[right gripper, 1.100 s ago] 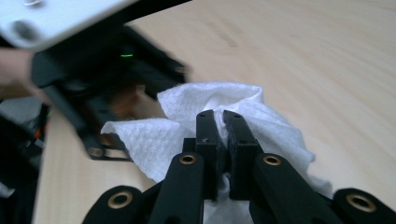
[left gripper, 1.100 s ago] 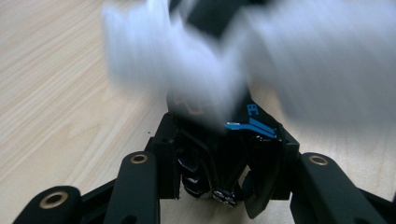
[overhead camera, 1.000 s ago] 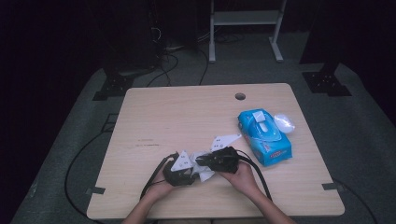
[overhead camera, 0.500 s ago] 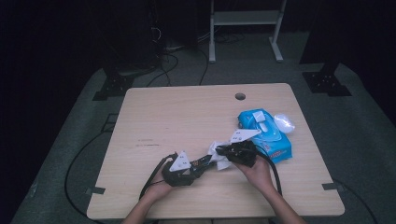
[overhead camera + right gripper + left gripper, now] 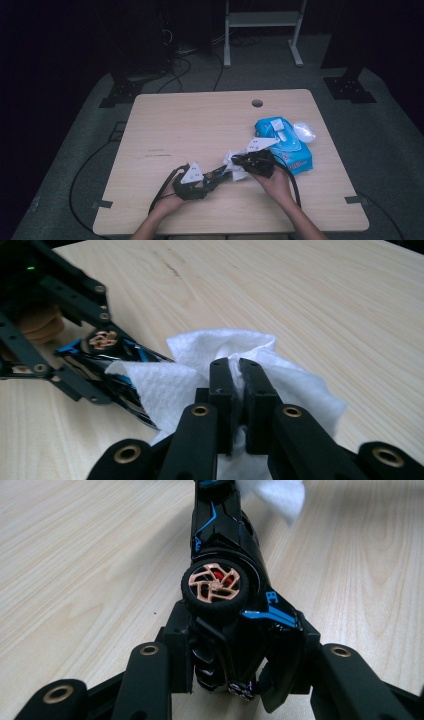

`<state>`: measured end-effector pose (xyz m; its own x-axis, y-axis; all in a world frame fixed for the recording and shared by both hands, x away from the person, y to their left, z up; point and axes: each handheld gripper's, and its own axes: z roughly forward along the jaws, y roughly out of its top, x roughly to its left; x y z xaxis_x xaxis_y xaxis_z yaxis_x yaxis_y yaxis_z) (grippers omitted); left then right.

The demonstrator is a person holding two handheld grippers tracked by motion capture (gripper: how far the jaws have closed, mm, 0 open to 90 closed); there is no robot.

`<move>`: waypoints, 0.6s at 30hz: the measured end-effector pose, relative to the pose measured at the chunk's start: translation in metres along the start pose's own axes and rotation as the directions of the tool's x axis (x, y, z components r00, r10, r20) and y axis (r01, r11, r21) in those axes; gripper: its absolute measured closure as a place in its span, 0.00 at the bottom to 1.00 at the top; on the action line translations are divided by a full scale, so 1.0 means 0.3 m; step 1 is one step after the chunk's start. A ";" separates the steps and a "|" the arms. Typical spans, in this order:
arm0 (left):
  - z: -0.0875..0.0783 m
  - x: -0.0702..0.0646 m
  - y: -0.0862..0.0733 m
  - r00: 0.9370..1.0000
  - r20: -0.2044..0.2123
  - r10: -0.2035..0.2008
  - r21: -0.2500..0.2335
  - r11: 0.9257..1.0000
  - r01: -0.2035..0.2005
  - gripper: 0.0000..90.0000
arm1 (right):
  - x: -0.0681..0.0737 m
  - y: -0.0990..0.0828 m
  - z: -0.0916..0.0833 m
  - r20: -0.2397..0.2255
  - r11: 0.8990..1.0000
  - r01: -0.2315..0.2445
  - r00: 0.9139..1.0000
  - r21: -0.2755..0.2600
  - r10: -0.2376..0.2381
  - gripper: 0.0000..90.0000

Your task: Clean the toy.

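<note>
Near the counter's [image 5: 165, 130] front edge, left tongs [image 5: 235, 680] clamp a toy car [image 5: 225, 575]; right tongs [image 5: 239, 385] pinch a white wipe [image 5: 200, 370] against it.

Both grippers are matte black linkage builds with brass-coloured rivets at the pivots, which show along the bottom edge of the gripper views. The left gripper [image 5: 212, 176] and right gripper [image 5: 239, 163] each carry a pale grey three-cornered plate on top, and a black cable loops off each toward the bottom of the high view. Forearms are bare, no sleeves.
</note>
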<state>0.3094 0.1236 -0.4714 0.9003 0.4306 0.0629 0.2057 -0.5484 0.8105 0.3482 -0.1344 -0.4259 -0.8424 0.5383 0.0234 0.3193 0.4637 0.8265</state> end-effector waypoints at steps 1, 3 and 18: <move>0.000 0.000 0.001 1.000 0.000 0.002 0.001 1.000 -0.002 0.64 | 0.014 0.005 0.007 -0.009 1.000 0.015 1.000 -0.002 -0.015 0.94; 0.001 0.000 0.002 1.000 0.000 0.005 0.002 1.000 -0.005 0.64 | 0.037 0.013 0.021 -0.039 0.999 0.037 0.999 -0.002 -0.037 0.94; 0.002 -0.004 0.006 1.000 -0.004 0.008 -0.001 1.000 -0.008 0.64 | -0.018 -0.007 -0.006 0.020 1.000 -0.010 1.000 -0.015 0.010 0.93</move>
<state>0.3090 0.1218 -0.4703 0.9004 0.4290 0.0722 0.1979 -0.5516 0.8103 0.3514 -0.1394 -0.4267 -0.8302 0.5571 0.0205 0.3213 0.4481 0.8343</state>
